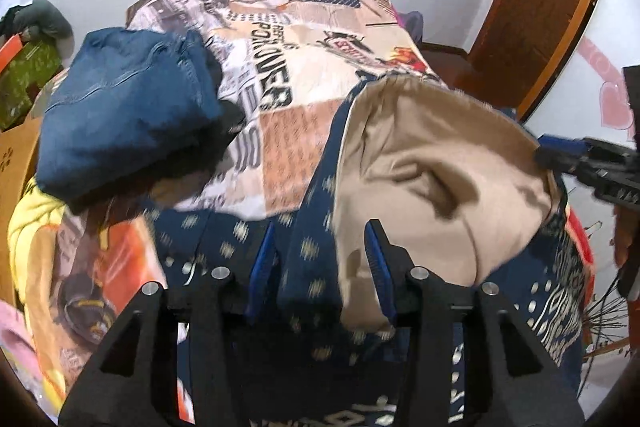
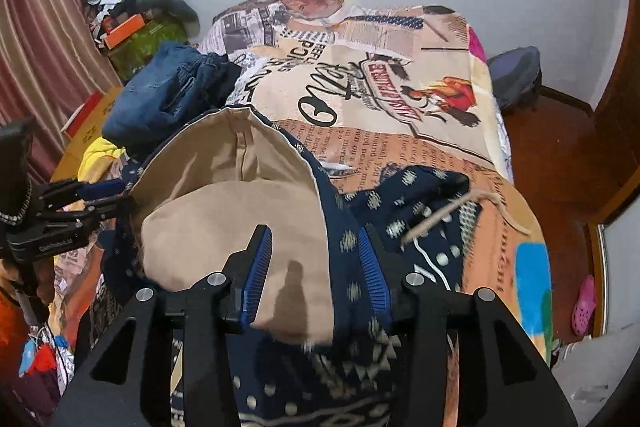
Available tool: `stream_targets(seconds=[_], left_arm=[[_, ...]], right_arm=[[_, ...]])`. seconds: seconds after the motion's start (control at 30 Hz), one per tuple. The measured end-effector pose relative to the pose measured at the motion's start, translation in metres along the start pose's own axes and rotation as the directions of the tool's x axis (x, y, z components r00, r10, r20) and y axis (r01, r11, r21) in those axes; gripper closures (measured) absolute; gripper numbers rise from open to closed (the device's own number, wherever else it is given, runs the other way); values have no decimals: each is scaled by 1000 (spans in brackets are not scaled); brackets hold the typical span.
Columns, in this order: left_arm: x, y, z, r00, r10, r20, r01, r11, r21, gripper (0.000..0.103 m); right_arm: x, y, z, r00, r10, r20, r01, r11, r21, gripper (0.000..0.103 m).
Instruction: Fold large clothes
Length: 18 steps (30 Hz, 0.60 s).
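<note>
A navy patterned hoodie with a tan lining [image 1: 432, 171] lies on the bed and also shows in the right wrist view [image 2: 236, 203]. My left gripper [image 1: 320, 267] has its blue-padded jaws apart with the hoodie's navy fabric between them. My right gripper [image 2: 316, 275] also has its jaws apart around the hood's edge, tan lining and navy cloth between them. Each gripper shows in the other's view, the right one [image 1: 560, 155] at the hood's far edge and the left one [image 2: 100, 193] at the left. A drawstring [image 2: 452, 211] lies loose on the right.
Folded blue jeans [image 1: 128, 107] sit on the newspaper-print bedspread [image 1: 312, 67] at the left. Yellow cloth [image 1: 32, 227] lies at the bed's left edge. Boxes and clutter [image 2: 132, 27] stand by the curtain. A wooden door [image 1: 540, 7] is at the right.
</note>
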<state>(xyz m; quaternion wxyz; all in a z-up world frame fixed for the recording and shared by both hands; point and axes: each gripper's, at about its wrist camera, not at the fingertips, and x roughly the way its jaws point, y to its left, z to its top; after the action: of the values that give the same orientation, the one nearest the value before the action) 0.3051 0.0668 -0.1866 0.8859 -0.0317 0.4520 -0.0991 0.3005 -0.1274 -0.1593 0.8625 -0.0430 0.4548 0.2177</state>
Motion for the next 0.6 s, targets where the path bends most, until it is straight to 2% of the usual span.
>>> stream_targets(seconds=[0.27,0.4,0.5,0.6], left_arm=[[39,-2,34,1000,-27,-6,27,1000,16,58],[59,-1,44,1000,-13,-21,13,1000,26,58],[72,2,47,999,14,-37,-13,1000,6,58],[80,7,46,998,-6,-63,4,999,-33,58]], right_arm=[[27,-6,18,999,19,-49,-20,1000,-9,62],[44,-8,26,996,34,-78,-34,999,8,62],[56,-12,28,991,86,-105,-81,995,51,62],[63,-14,28,987,105,-118,-95,992,85,62]])
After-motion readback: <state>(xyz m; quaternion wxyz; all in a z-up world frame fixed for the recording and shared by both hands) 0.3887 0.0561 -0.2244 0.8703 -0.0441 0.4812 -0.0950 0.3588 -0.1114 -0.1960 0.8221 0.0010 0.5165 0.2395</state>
